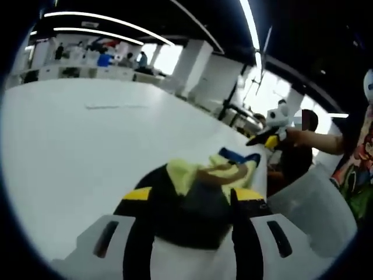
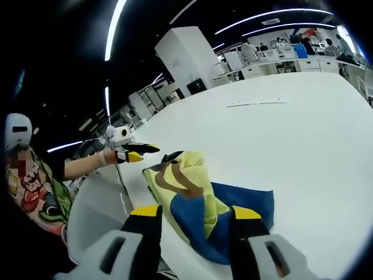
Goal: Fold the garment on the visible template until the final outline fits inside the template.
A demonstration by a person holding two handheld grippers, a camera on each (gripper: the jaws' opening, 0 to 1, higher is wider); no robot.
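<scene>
Yellow-and-blue garment [image 2: 204,204] lies bunched on the table [image 2: 303,134]; both grippers [image 1: 192,201] [image 2: 195,219] hover at it, jaws apart.

I'm looking into a large open-plan lab or office hall. Long LED strip lights [image 1: 111,22] run across a dark ceiling, and white square columns [image 2: 187,58] stand in the floor space. A broad white table [image 1: 87,146] spreads ahead of me. At the far end I see rows of white workstations [image 2: 280,58] with equipment and several people at them. A person [image 2: 41,181] in a printed shirt stands beside the table.
</scene>
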